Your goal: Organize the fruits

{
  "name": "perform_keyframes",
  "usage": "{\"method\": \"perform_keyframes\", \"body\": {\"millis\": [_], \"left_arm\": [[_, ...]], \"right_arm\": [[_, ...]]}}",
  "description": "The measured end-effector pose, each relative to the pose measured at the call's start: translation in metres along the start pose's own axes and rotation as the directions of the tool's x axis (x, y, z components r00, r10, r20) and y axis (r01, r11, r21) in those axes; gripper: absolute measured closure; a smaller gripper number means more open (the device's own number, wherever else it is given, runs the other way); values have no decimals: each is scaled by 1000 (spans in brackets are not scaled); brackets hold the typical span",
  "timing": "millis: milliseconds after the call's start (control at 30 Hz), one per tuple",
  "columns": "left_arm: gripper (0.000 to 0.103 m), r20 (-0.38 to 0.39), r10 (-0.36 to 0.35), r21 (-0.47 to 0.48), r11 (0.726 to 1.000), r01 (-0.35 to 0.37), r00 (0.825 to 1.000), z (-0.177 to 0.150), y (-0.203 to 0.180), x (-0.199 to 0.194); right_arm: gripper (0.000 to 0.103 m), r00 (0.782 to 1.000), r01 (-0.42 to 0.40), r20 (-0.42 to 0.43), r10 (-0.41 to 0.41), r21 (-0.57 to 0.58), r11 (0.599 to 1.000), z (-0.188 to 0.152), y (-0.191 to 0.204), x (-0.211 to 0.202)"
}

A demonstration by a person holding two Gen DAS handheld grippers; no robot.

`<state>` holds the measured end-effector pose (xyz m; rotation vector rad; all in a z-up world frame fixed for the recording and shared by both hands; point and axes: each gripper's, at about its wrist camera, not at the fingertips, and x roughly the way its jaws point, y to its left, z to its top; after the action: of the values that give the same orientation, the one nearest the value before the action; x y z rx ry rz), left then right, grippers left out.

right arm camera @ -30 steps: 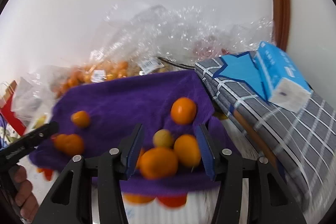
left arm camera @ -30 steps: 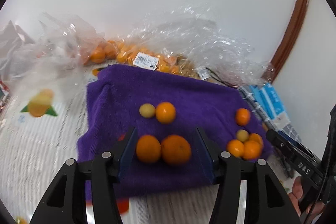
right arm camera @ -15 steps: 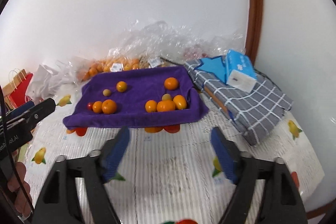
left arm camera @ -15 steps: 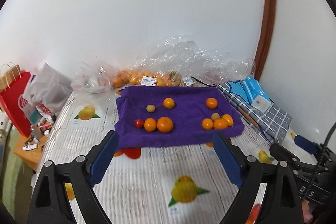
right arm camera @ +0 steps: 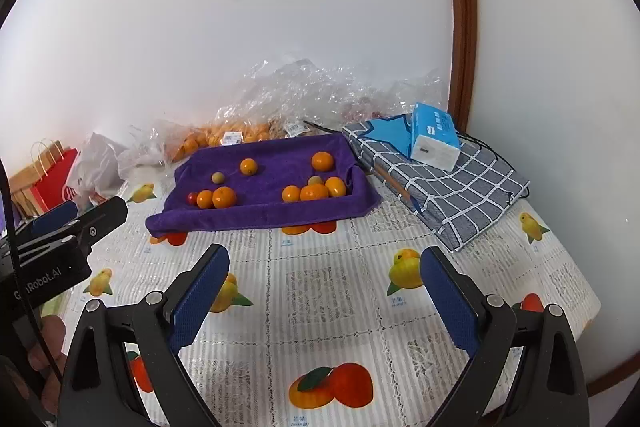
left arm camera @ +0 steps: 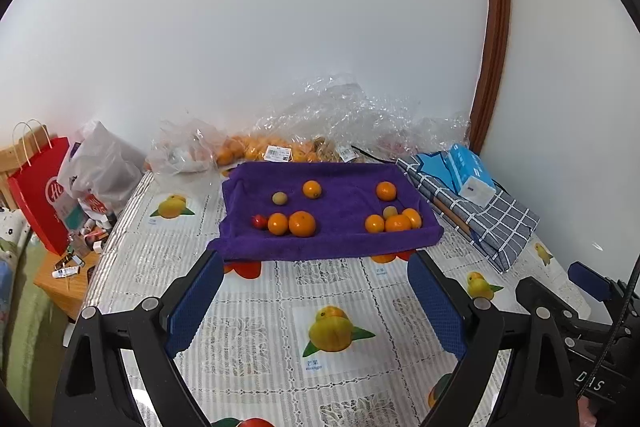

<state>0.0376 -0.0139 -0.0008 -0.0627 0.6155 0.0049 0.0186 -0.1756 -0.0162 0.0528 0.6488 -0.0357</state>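
My left tongs [left arm camera: 316, 303] and right tongs [right arm camera: 324, 301] are both spreading wider with nothing between them, hanging over the patterned worktop [right arm camera: 332, 291]. The fruits [left arm camera: 302, 223] lie well ahead of both, in two clusters on the purple towel [right arm camera: 272, 203].

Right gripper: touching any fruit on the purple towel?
Apart. The right wrist view shows the right gripper over bare tablecloth, jaws opening with nothing between them; the purple towel lies well beyond.
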Motion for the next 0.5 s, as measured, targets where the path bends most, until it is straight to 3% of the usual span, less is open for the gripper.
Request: {"method": "perform_keyframes", "body": {"millis": [500], "left_arm": [[10,12,13,-1,1000,-13,1000,1,-2,-9]], "right_arm": [[8,1000,15,17,-15,13,1000,0,-2,-16]]}}
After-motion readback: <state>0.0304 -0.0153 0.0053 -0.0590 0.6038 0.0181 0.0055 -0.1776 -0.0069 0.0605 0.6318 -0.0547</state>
